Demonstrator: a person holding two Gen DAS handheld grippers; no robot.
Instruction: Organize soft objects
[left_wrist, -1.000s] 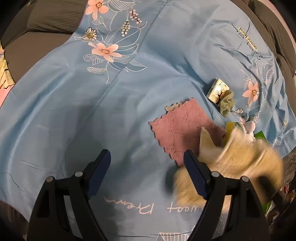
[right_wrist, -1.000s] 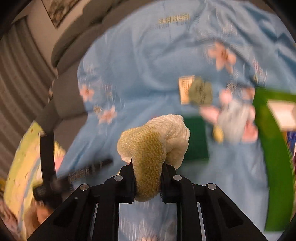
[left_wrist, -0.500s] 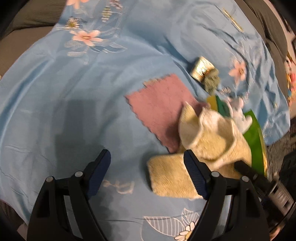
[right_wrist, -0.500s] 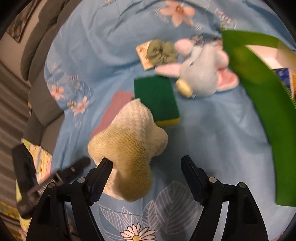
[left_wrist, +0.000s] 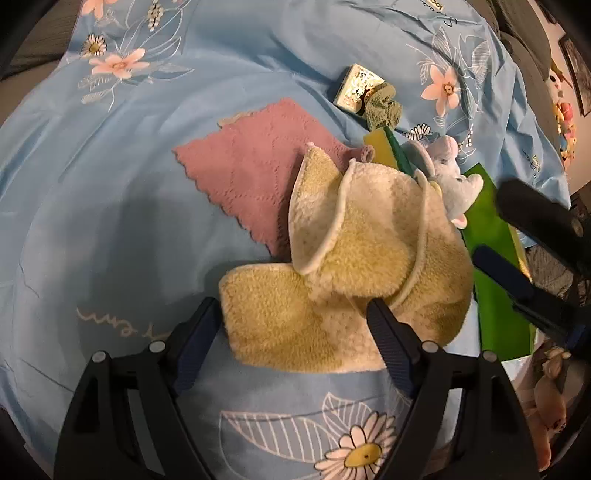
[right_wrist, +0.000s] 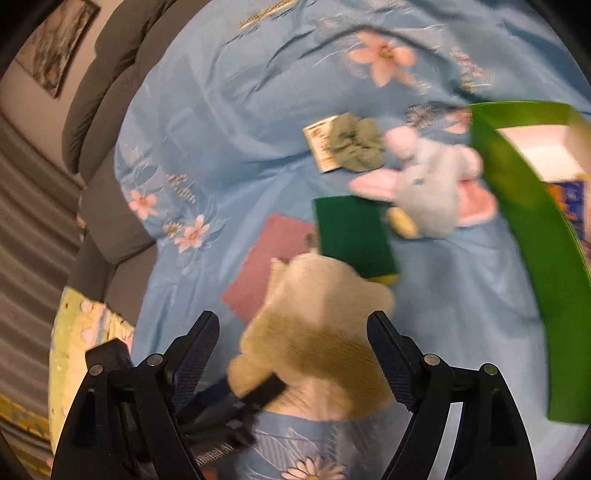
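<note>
1. The yellow fleece cloth (left_wrist: 343, 280) is lying crumpled on the blue floral bedsheet (left_wrist: 122, 206), one corner overlapping the pink scalloped cloth (left_wrist: 255, 173) and its far edge reaching toward the green-and-yellow sponge (left_wrist: 384, 151)
2. The right gripper (right_wrist: 291, 354) has just been opening its jaws – they are standing wide apart now, with the yellow cloth lying below and between them but not pinched, so the cloth is released onto the bed
3. The left gripper (left_wrist: 291, 332) is holding its jaws wide too, gripping nothing; the near edge of the cloth is lying between its tips
4. The step in hand looks like setting the cloth down for flattening or folding – it is bunched in several folds, not yet tidy
5. Other soft things are waiting close behind: a grey-and-pink plush toy (right_wrist: 432, 195), a green scrunchie (right_wrist: 354, 147) resting on a small card packet (right_wrist: 317, 144), and beside them a green box (right_wrist: 524, 236)
6. The next move is probably calling for each gripper to take a corner of the yellow cloth and spread it, without dragging the pink cloth beneath it
</note>
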